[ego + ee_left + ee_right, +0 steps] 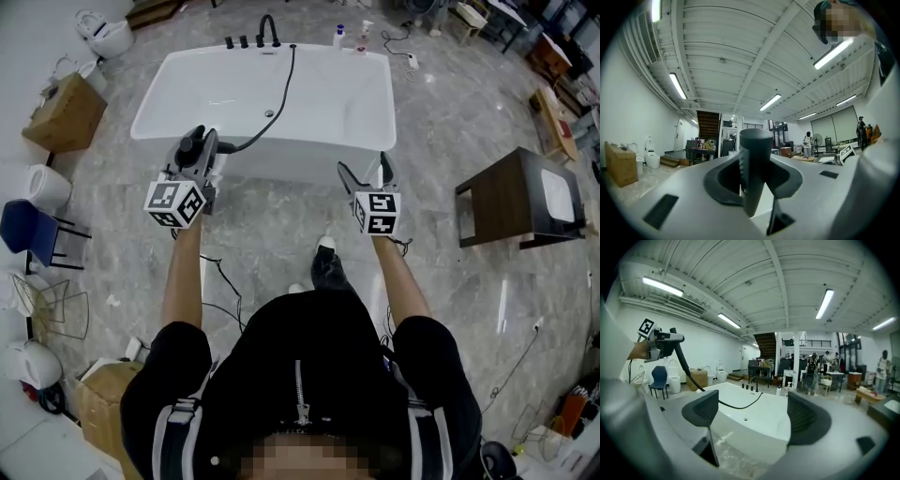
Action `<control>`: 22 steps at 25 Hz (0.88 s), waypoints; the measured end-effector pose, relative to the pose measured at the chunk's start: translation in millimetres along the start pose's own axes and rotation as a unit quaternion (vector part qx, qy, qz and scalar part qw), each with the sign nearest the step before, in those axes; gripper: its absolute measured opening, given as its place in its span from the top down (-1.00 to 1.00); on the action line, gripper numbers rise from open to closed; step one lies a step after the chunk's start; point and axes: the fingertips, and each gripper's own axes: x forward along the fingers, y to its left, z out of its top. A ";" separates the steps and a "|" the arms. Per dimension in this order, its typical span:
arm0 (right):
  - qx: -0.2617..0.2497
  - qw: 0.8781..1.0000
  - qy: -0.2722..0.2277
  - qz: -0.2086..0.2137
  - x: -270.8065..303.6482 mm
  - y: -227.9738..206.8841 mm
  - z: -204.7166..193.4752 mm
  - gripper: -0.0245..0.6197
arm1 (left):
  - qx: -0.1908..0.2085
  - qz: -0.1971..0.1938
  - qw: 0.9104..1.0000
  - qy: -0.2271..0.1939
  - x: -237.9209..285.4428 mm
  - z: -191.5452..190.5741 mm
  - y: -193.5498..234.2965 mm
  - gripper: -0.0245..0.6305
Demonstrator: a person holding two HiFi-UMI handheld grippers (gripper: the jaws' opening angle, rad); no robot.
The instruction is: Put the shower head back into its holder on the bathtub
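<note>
Bathtub: the white rectangular bathtub (309,155) stands on the floor just beyond you, its long side towards you.
Hose: a black flexible hose (281,89) runs from the far rim, across the basin and over the near rim up to your left side.
Left hand-held gripper: your left hand-held gripper (199,155) is clamped on the dark grey cylindrical shower head (754,164), held in the air at the near left of the tub.
Right hand-held gripper: your right hand-held gripper (366,171) has its jaws spread wide with nothing between them, at the near right of the tub.
Fittings: a row of small black taps and a spout (251,39) sits on the far rim.
Progress: you have the shower head in hand, but it is well apart from the far rim. By my reading the carry across the tub and the seating in the holder are both left.
Hidden: you cannot pick out the holder itself among the far fittings; they are too small. The spray face of the shower head shows in no view.
</note>
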 end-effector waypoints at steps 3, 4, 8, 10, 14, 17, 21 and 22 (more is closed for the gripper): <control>-0.001 1.000 -0.003 -0.001 0.4 2.2 -0.1 -0.50 | -0.002 -0.001 1.000 -0.002 0.1 1.2 4.4 0.56; 0.000 1.000 -0.001 0.001 0.4 3.3 -1.5 -0.50 | -0.003 -0.001 1.000 -0.003 0.3 1.7 5.0 0.56; 0.002 1.000 0.011 0.009 2.1 6.9 -11.7 -0.50 | -0.003 -0.004 1.000 -0.003 4.9 3.3 7.5 0.56; 0.004 1.000 0.018 0.012 6.7 8.3 -16.7 -0.50 | -0.005 -0.004 1.000 -0.003 9.2 4.7 10.8 0.56; 0.007 0.999 0.031 0.027 27.7 12.1 -26.9 -0.50 | -0.014 -0.005 1.000 -0.007 21.5 10.9 19.6 0.56; 0.008 0.998 0.037 0.045 55.4 15.2 -31.7 -0.50 | -0.013 -0.004 1.000 -0.002 38.0 12.8 29.3 0.56; 0.011 0.997 0.041 0.071 105.7 18.0 -32.1 -0.50 | -0.011 0.003 1.000 0.004 66.4 16.5 50.6 0.56; 0.011 0.996 0.043 0.078 120.0 18.1 -31.7 -0.50 | -0.010 0.007 1.000 0.006 74.5 17.8 56.8 0.56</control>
